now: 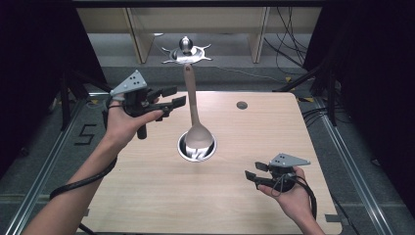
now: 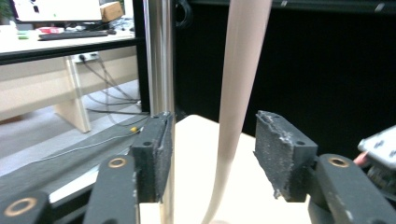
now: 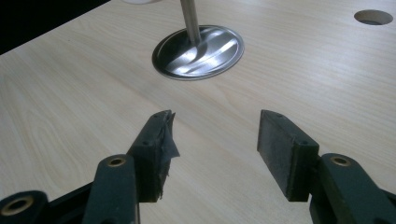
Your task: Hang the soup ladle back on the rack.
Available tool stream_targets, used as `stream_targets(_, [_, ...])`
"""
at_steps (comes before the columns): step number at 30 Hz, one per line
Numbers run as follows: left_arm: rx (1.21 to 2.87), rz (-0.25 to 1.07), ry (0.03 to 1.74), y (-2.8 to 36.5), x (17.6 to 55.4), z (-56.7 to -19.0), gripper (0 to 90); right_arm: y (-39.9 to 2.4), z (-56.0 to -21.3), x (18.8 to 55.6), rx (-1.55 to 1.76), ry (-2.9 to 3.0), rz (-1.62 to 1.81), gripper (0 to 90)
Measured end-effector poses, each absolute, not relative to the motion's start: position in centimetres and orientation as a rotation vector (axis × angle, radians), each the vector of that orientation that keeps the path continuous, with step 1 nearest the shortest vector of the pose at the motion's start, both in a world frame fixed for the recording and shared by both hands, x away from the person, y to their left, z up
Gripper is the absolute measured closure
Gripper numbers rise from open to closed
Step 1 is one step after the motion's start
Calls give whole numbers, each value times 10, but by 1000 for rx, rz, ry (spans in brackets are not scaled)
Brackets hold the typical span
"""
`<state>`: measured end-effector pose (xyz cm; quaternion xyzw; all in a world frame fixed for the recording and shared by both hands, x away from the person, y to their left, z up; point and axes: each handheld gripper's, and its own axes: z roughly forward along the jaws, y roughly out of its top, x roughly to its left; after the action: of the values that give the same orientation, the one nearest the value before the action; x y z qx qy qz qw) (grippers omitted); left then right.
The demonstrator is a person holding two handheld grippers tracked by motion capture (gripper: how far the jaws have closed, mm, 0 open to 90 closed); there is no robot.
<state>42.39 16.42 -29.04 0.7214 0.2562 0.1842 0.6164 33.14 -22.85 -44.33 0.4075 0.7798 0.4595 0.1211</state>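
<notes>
Pale wooden table (image 1: 147, 196), dark surroundings

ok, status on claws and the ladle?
Left claw open, raised beside ladle handle, no contact. Right claw open, low, near table edge. Ladle standing in steel bowl. Nothing in the way.

A spoon (image 1: 195, 117) stands with its bowl end in a round dish (image 1: 196, 149) near the middle of the tabletop (image 1: 235, 196), handle leaning toward the far edge. A small hole (image 1: 242, 105) lies near the far right corner.
</notes>
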Motion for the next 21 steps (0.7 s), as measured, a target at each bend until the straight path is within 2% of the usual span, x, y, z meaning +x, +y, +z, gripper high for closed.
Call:
stream_targets(4, [1709,446,600,173,410,-309,402,-230,-444,332,1172,2282,1328,458])
stream_targets(10, [1774,461,660,189,391,-357,359,-230,-444,332,1182,2279,1322,457])
stream_targets(21, [1853,453,821,218,369,-449,361,-233,-448,334,1153,2292,1278,450])
